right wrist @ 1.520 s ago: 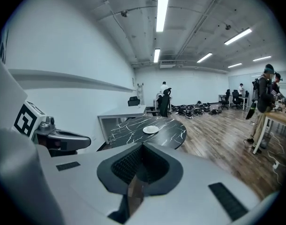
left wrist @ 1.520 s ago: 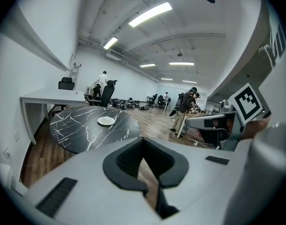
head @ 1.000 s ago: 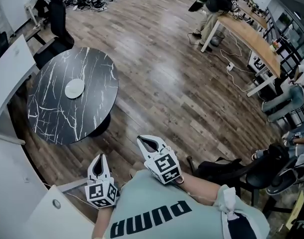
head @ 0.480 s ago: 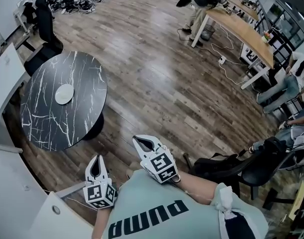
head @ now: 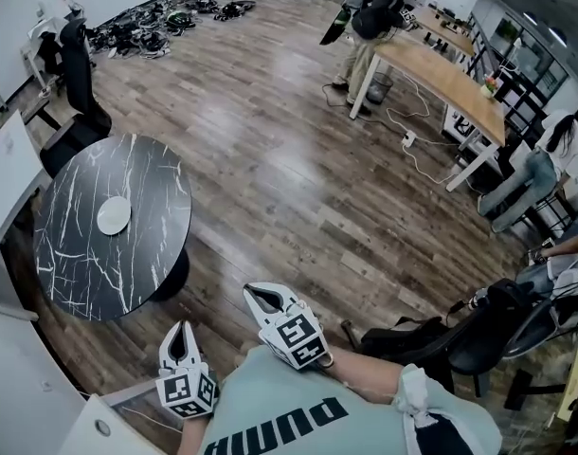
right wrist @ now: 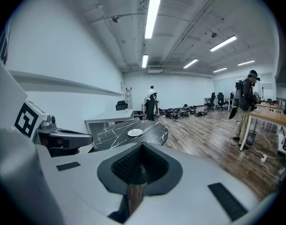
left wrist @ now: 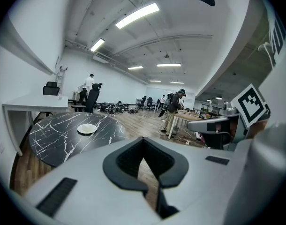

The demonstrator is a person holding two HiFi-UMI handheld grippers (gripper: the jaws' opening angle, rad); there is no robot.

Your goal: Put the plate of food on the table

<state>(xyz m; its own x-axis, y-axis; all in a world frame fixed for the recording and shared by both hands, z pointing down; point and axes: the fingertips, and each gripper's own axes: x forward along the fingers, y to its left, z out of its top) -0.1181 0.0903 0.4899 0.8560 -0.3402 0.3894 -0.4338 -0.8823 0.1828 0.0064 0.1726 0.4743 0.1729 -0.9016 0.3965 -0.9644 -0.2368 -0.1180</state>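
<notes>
A white plate [head: 114,216] lies on the round black marble table [head: 76,263] at the left of the head view; I cannot make out food on it. Both grippers hang close to the person's torso, well short of the table. My left gripper [head: 182,329] is shut with nothing in it. My right gripper [head: 252,295] is also shut and empty. Beyond the left gripper [left wrist: 143,139], its view has the plate [left wrist: 87,129] on the table [left wrist: 54,142]. The right gripper [right wrist: 142,145] view has the plate [right wrist: 134,132] and table [right wrist: 112,138] further off.
A white counter [head: 7,173] runs along the left wall beside the table. Office chairs [head: 76,60] stand behind it. A black chair [head: 460,335] is at my right. A person [head: 370,22] stands by a wooden desk [head: 441,69]; others sit at the far right.
The head view has swung: the table and plate have slid left and down in the picture, and more of the room shows. Both grippers stay shut near the torso.
</notes>
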